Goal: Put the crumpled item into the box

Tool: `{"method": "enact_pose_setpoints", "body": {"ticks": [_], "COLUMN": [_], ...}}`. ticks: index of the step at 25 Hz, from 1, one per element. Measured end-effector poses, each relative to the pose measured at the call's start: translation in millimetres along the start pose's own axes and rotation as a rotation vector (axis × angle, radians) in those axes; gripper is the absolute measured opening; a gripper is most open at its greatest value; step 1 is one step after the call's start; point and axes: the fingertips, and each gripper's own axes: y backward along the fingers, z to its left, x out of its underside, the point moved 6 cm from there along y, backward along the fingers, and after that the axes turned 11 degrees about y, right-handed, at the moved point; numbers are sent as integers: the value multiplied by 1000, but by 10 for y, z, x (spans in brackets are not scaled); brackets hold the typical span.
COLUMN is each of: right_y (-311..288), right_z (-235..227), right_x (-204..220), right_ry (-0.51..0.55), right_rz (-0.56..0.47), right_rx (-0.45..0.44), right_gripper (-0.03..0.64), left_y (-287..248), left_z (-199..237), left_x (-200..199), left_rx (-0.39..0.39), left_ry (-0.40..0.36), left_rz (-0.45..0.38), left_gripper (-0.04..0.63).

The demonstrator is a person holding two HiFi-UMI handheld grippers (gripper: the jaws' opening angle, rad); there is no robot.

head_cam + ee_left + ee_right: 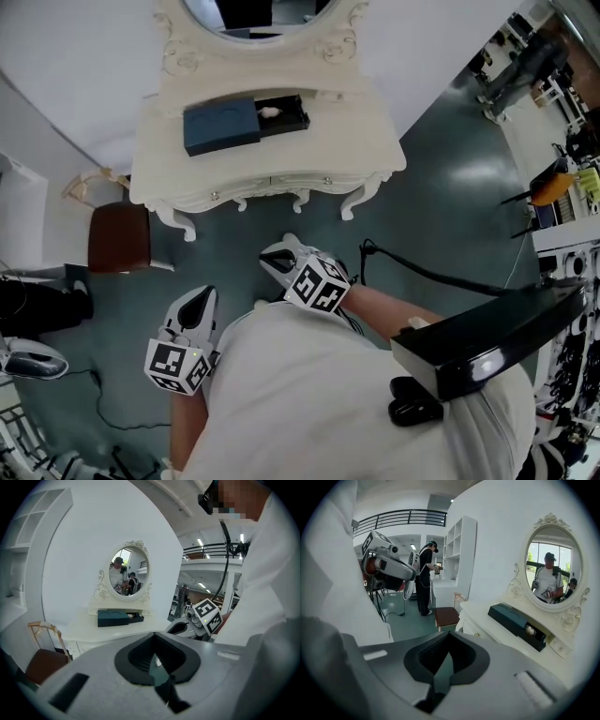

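A dark blue box (223, 126) lies on the white dressing table (356, 141), its lid slid to the left. A pale crumpled item (270, 112) sits in the uncovered right end. The right gripper view shows the box (512, 617) and the item (529, 630) too; the left gripper view shows the box (114, 618) far off. My left gripper (197, 305) and right gripper (277, 262) hang near my body over the floor, well short of the table. Each one's jaws meet with nothing between them, as seen for the left gripper (155, 654) and the right gripper (447, 656).
An oval mirror (253, 14) tops the table. A brown stool (119, 237) stands at the table's left. A black cable (422, 272) runs over the green floor on the right. Another person (424, 578) stands far back by white shelves.
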Motion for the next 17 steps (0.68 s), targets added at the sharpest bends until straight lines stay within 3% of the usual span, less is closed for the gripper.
{"method": "enact_pose_setpoints", "body": {"ticks": [11,17], "right_y": [23,-5], "right_z": [-304,-733], "right_x": [133,268], "right_ry": [-20,-25], "right_rz": [9,12], "right_rx": [4,6], "right_gripper": [0,0], "left_y": [-350,-744], "left_z": [33,102], "left_x": [-183,-412], "left_rx": [21,28], "left_ry": [0,-4], "left_rz": [32,43], "left_gripper": [2,2]}}
